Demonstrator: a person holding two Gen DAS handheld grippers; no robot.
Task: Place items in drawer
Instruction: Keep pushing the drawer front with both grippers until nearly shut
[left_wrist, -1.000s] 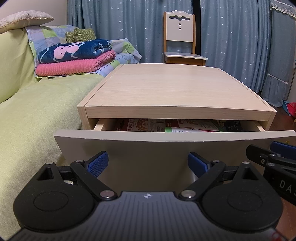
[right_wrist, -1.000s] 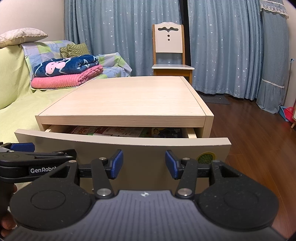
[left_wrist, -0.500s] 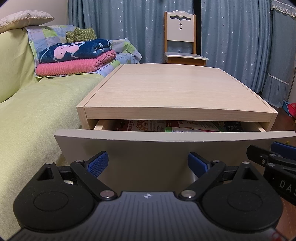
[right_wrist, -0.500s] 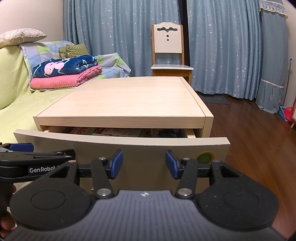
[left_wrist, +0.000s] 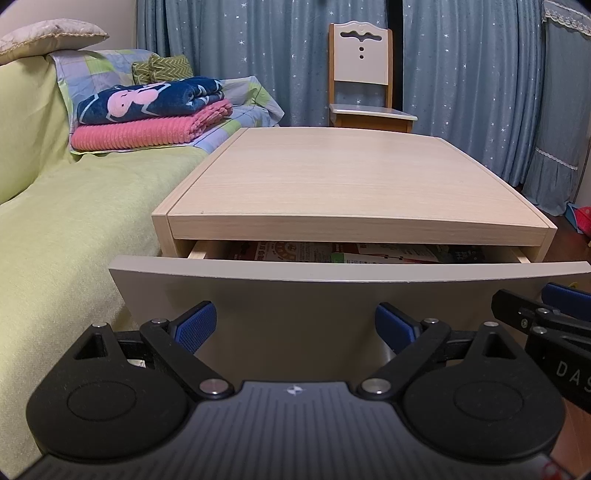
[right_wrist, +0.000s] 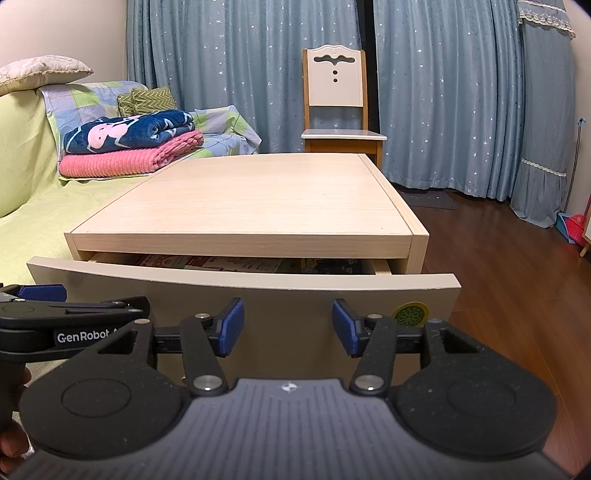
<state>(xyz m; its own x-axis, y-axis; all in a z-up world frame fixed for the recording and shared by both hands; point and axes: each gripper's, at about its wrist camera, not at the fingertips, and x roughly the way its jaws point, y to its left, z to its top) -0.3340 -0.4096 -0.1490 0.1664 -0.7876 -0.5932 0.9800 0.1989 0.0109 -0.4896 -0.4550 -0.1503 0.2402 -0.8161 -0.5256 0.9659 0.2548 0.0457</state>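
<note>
Hardly anything has moved since a second ago: both claws sit where they were, and the drawer front (left_wrist: 332, 295) is only slightly nearer its closed position.

Seen from the left wrist, the left claw (left_wrist: 295, 326) has its jaws spread wide with nothing between them, close in front of the drawer panel; whether the pads touch it cannot be told. The right claw (right_wrist: 288, 326) is likewise wide open and empty, at about 3 o'clock from the left one, beside the green sticker (right_wrist: 410, 314). Packets and papers (left_wrist: 332, 253) already lie in the drawer, visible through the gap at 12 o'clock, under the bare table (left_wrist: 332, 177). So the placing looks finished, and pushing the drawer shut seems to be the remaining step.
</note>
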